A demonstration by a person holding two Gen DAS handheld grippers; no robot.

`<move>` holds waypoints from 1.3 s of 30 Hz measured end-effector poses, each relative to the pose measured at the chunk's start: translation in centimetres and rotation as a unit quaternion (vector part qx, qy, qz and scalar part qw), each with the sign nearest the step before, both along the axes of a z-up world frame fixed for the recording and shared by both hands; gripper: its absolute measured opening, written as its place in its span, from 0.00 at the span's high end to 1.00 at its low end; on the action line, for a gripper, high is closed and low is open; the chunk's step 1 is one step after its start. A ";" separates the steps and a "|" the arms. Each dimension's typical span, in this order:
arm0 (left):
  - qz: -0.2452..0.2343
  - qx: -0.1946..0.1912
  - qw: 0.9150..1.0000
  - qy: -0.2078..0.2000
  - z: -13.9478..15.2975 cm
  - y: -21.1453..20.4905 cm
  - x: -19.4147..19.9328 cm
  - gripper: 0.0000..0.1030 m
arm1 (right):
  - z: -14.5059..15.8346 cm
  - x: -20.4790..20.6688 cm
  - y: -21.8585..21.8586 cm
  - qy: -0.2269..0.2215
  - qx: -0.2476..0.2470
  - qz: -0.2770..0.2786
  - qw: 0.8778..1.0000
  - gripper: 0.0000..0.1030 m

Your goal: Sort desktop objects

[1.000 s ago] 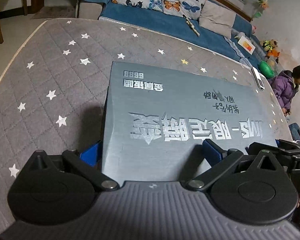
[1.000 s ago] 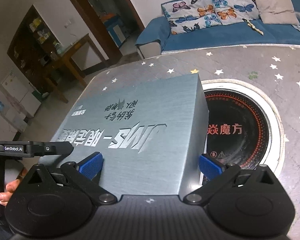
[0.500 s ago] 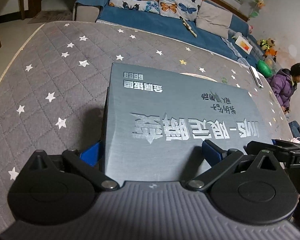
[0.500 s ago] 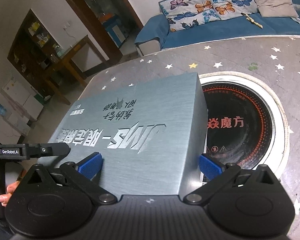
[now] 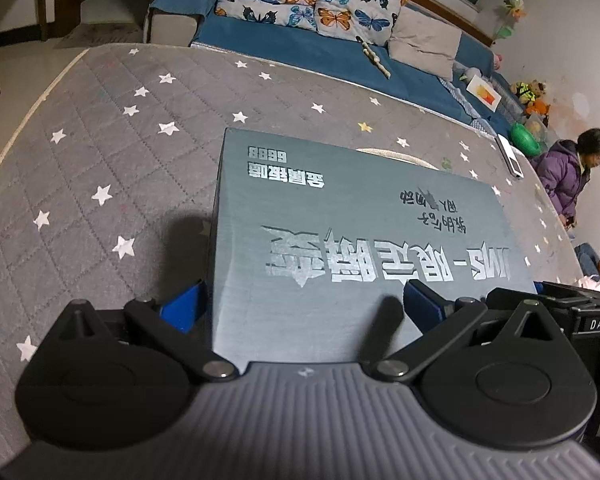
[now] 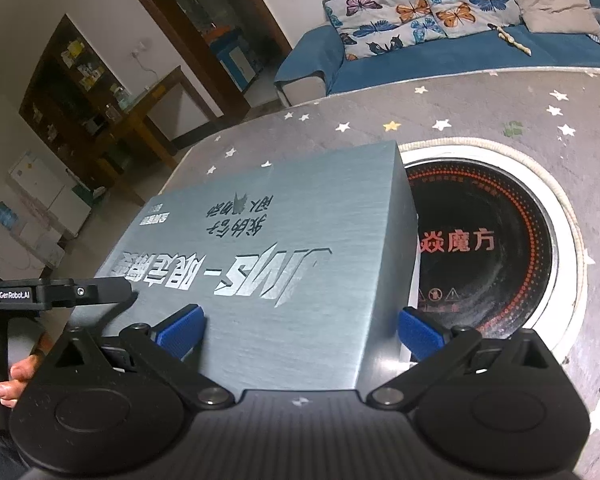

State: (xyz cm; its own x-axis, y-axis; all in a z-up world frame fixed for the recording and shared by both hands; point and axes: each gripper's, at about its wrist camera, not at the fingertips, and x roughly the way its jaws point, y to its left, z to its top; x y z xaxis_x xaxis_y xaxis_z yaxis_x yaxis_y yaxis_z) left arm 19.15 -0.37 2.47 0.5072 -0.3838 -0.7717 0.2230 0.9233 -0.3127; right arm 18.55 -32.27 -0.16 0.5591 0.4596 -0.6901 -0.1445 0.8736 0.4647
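One brushed-grey box (image 5: 340,240) with silver lettering fills mid-frame on a star-quilted grey tabletop (image 5: 100,152), beside one round induction cooktop (image 6: 484,248). Two grippers, left (image 5: 302,306) and right (image 6: 300,330), spread wide, straddle its near corners; one blue sofa (image 5: 320,52) lies behind.

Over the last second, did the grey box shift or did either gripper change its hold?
Hardly anything changed. The grey box lies as before on the starred table cover, its right end overhanging the round cooktop. The left gripper and right gripper still straddle its near edge with jaws wide, not clamped. Only the cameras drifted slightly.
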 end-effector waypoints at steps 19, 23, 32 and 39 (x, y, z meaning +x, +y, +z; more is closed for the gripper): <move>0.014 -0.027 0.999 -0.010 0.8 0.0 -0.5 0.00 | 0.6 -0.5 0.4 -0.016 -0.007 0.008 1.000 0.00; 0.008 -0.015 1.000 -0.022 1.0 -0.5 -0.8 0.00 | 0.4 -0.6 0.6 -0.016 -0.009 0.011 1.000 0.00; 0.014 -0.028 0.999 0.006 -1.0 0.1 -0.5 0.00 | -0.7 -0.8 1.0 -0.007 -0.020 0.012 1.000 0.00; 0.023 -0.016 0.999 0.017 -1.7 -0.2 0.5 0.00 | -0.8 -0.6 0.7 -0.003 -0.016 0.007 1.000 0.00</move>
State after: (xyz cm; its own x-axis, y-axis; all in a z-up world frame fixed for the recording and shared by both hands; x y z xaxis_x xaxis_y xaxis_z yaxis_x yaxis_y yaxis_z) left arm 19.61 -0.53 0.74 0.4982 -0.3859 -0.7764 0.1690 0.9215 -0.3496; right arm 17.93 -31.53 -0.92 0.5566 0.4445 -0.7018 -0.1583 0.8861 0.4356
